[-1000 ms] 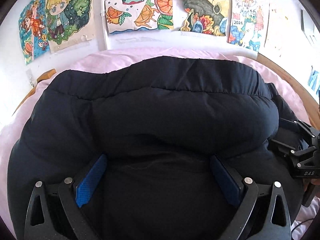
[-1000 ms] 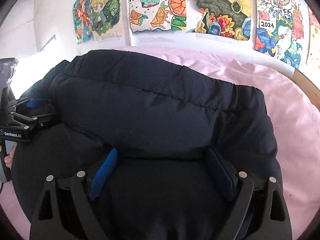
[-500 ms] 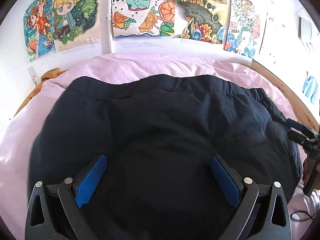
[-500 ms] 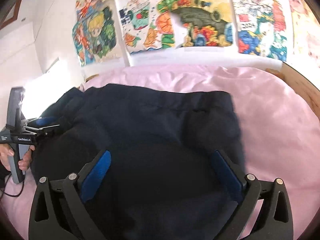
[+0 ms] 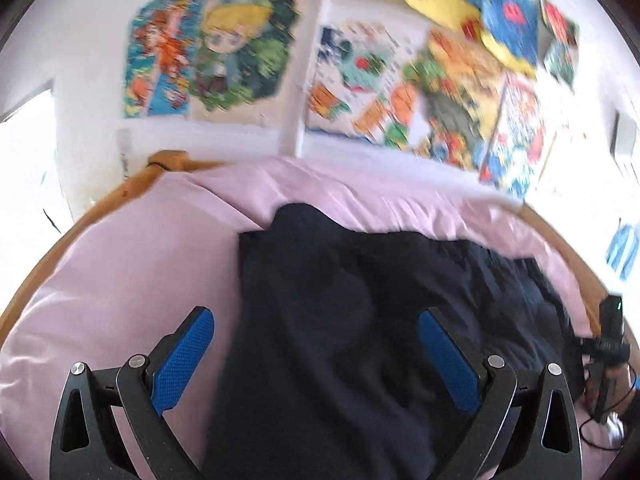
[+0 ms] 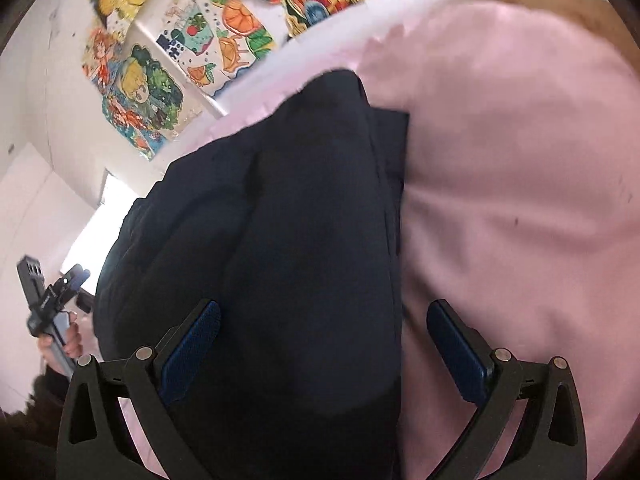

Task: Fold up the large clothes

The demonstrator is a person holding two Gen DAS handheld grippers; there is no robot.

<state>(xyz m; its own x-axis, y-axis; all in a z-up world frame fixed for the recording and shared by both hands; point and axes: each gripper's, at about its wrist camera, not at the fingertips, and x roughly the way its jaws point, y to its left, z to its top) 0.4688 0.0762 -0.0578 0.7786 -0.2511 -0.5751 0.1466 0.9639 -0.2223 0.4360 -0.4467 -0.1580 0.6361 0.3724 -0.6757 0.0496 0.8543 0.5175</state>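
A large dark navy padded coat point(image 5: 360, 320) lies folded on the pink bed sheet point(image 5: 120, 264); it also shows in the right wrist view point(image 6: 288, 240). My left gripper point(image 5: 316, 340) is open and raised above the coat's left edge, holding nothing. My right gripper point(image 6: 324, 336) is open above the coat's right edge, one finger over the coat and one over the pink sheet point(image 6: 520, 184). The right gripper also shows at the far right of the left wrist view point(image 5: 608, 344). The left gripper also shows at the left of the right wrist view point(image 6: 52, 296), held in a hand.
A wooden bed frame point(image 5: 132, 188) curves round the mattress. The white wall behind the bed carries several colourful drawings point(image 5: 224, 52). A thin black cable point(image 5: 600, 424) trails at the bed's right edge.
Both grippers have lifted off the coat and drawn back and apart. The left view now shows the coat's left edge, the right view its right edge. The coat lies flatter.
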